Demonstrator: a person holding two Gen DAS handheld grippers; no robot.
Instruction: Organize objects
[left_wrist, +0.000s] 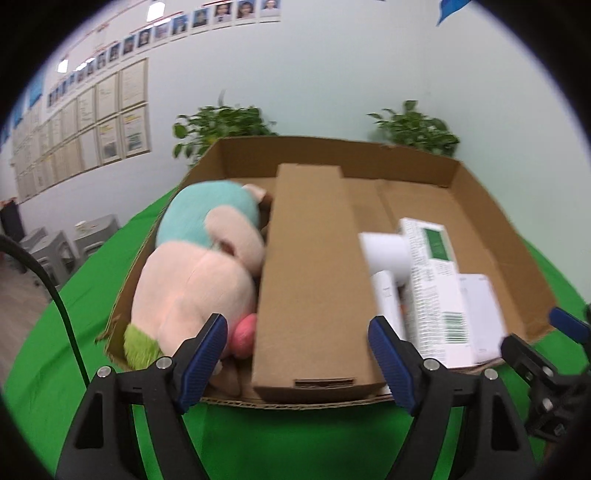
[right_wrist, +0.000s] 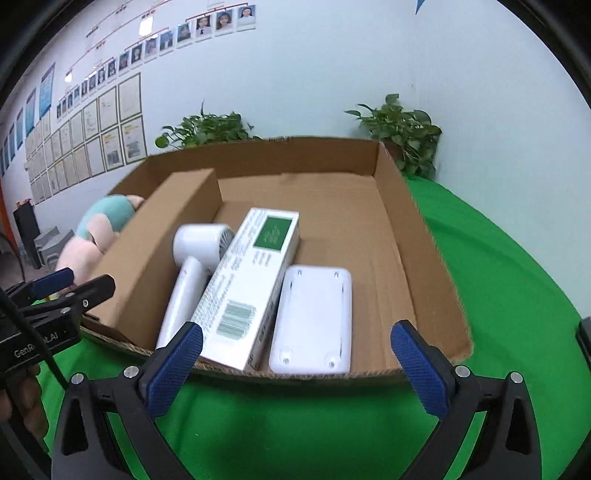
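While the left claw (left_wrist: 297, 350) hangs open and empty at the worktop's (left_wrist: 44, 369) near edge, plush toy (left_wrist: 199, 273) and brown carton (left_wrist: 314, 288) fill the cardboard tray (left_wrist: 491, 236); from the right wrist, the right claw (right_wrist: 297, 360) gapes empty before hair dryer (right_wrist: 195, 269), green-labelled box (right_wrist: 251, 284) and white case (right_wrist: 314, 317), so sorting looks nearly finished

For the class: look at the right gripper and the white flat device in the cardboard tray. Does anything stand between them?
Nothing visible does. The right gripper is open and empty just outside the tray's near rim; the device lies flat just behind that low rim, the box beside it, not in front.
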